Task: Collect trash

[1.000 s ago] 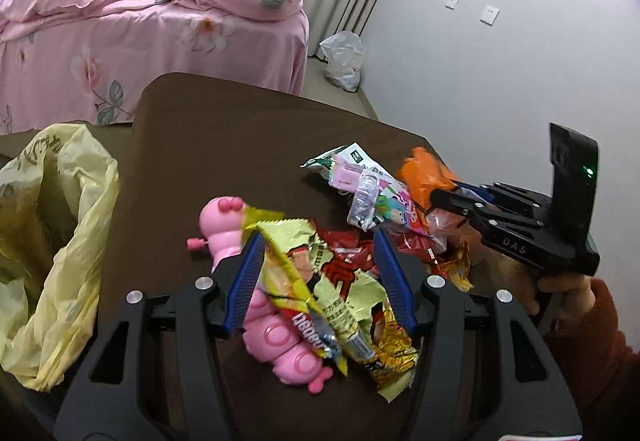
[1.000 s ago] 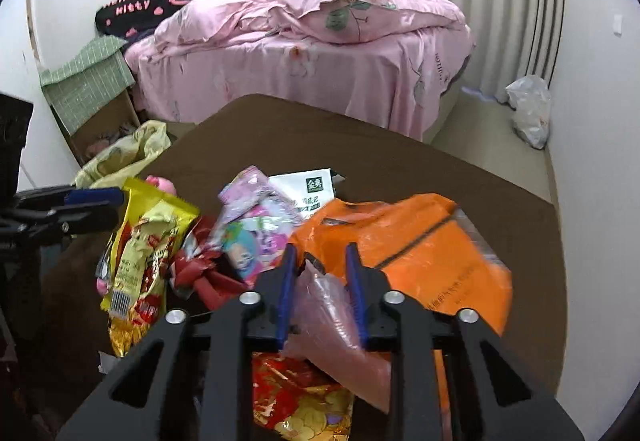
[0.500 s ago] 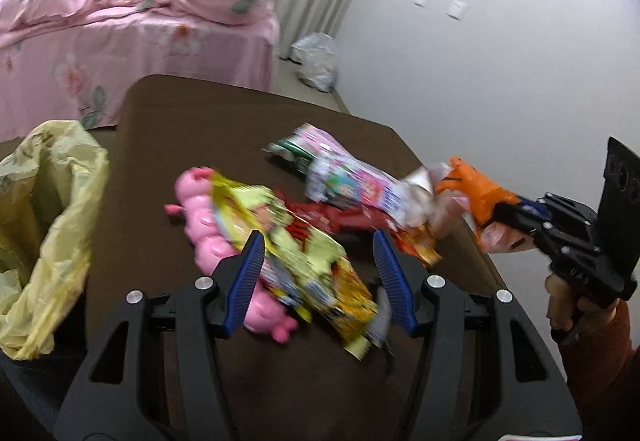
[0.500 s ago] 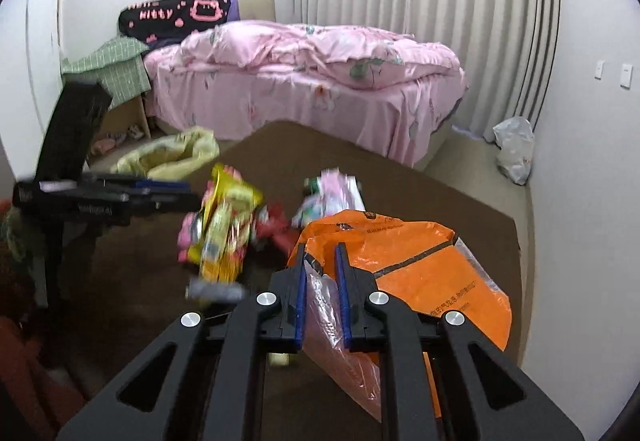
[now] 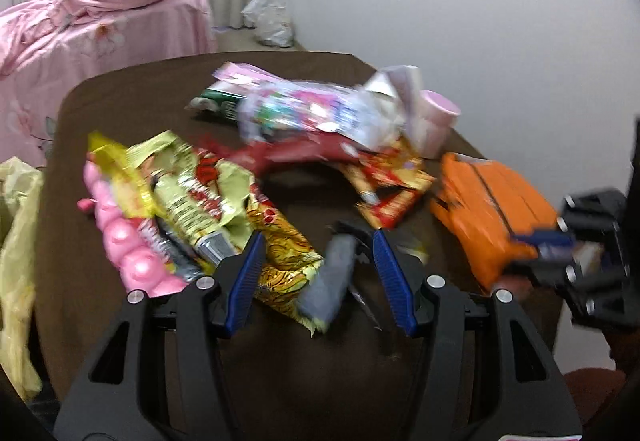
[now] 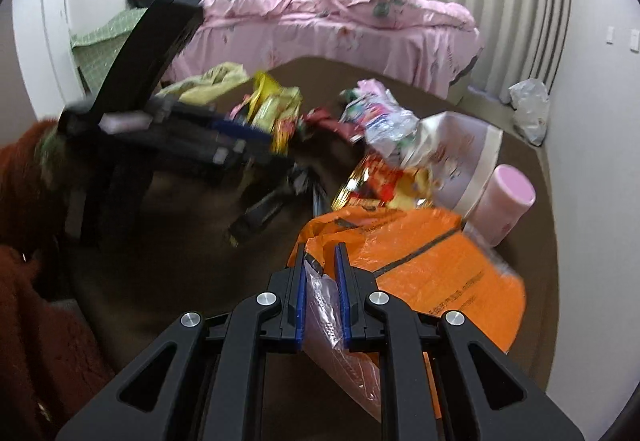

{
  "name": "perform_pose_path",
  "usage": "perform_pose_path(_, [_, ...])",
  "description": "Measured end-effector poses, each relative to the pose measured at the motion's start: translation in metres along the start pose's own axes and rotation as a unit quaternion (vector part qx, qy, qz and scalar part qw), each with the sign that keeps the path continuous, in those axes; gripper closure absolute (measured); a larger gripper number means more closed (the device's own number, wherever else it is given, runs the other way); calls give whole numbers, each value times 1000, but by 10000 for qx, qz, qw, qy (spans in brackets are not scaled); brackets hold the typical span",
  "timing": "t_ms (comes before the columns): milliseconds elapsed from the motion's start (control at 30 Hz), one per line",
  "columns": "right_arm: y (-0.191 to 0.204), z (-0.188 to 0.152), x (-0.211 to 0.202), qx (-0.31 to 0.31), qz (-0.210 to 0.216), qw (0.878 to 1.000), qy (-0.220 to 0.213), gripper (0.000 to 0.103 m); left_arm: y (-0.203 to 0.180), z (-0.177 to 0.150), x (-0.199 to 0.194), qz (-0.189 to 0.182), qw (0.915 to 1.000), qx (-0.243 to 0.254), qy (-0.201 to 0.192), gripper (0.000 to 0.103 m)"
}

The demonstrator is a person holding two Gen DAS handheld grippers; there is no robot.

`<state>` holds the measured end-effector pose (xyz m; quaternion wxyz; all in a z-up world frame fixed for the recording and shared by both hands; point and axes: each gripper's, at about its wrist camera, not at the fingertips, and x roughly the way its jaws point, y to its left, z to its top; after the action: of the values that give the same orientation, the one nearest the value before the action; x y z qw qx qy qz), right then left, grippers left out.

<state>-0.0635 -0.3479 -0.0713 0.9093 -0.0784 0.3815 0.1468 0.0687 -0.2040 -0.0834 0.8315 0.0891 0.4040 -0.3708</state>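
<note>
wrappers lie in a heap on the brown table [image 5: 132, 89], and the heap is the landmark for everything else. at its near left sits a yellow-green snack bag [image 5: 188, 193] partly covering a pink caterpillar toy [image 5: 120, 237]. a gold packet [image 5: 288, 257] runs from under that bag toward the camera, with a grey wrapper [image 5: 332, 277] just beside it. further back in the heap are a dark red wrapper [image 5: 296, 155], a red-and-gold packet [image 5: 390, 181] and a colourful foil bag [image 5: 316, 113], blurred. a pink cup [image 6: 506, 205] stands at the heap's right edge, touching a pale purple bag [image 6: 460, 157].

left gripper [image 5: 318, 273] hangs open over the near side of the heap, its blue pads on either side of the gold packet and grey wrapper, not pressing them. right gripper [image 6: 322, 293], right of the heap, has just been closing and pinches a clear pinkish plastic bag [image 6: 332, 325]; beneath it an orange plastic bag [image 6: 432, 261] sprawls on the table.

left of the heap, off the table edge, droops a yellow bag [image 5: 16, 241]. behind the heap stand a pink bed [image 6: 340, 25] and a white bag [image 6: 528, 109] on the floor by the curtain.
</note>
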Motion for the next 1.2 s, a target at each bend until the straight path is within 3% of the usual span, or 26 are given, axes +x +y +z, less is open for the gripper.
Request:
perform_pose_path(100, [5,-7,6,-114,-50,9998,172,89,16,6,-2,290,9995,-118,-35,49])
perform_pose_path(200, [5,-14,8,-156,-158,9993,309,86,23,10,-11,144,9994,-304,-93,49])
perform_pose_path(267, [2,-16,3,-63,-74,9996,265,58,19,10,-21,75,9993,-325,-195,49])
perform_pose_path(333, [-4,-18,-15,206,79,9997,-66,45,15,10,-26,26,9991,-322,-265,49])
perform_pose_path(400, [-8,-21,-34,325,5,9989,-338,45,7,9,-36,-12,9989,-323,-340,49])
perform_pose_path(467, [-6,-23,-42,271,-178,9991,-270,45,1,9,-41,-25,9987,-345,-386,49])
perform_pose_path(633, [2,-43,-41,-236,-771,9963,302,45,-14,9,-47,-44,9989,-239,-396,49])
perform_pose_path(767, [-13,-64,-40,-275,-1416,9876,620,45,-22,7,-43,-110,9994,-144,-286,49])
perform_pose_path(833, [-30,-71,-46,-42,-1706,9833,637,46,-28,6,-35,-157,9997,-28,-170,49])
perform_pose_path(900, [-44,-74,-55,350,-1697,9837,479,46,-32,6,-27,-159,9998,66,-77,49])
perform_pose_path(1000, [-67,-73,-70,1135,-1540,9814,136,46,-35,5,-12,-133,9998,93,86,49])
perform_pose_path(1067, [-82,-73,-73,1656,-1484,9750,-2,46,-35,3,-3,-141,9996,41,223,49])
perform_pose_path(1200, [-112,-83,-57,2818,-885,9554,-24,46,-43,-8,7,-286,9982,118,515,49])
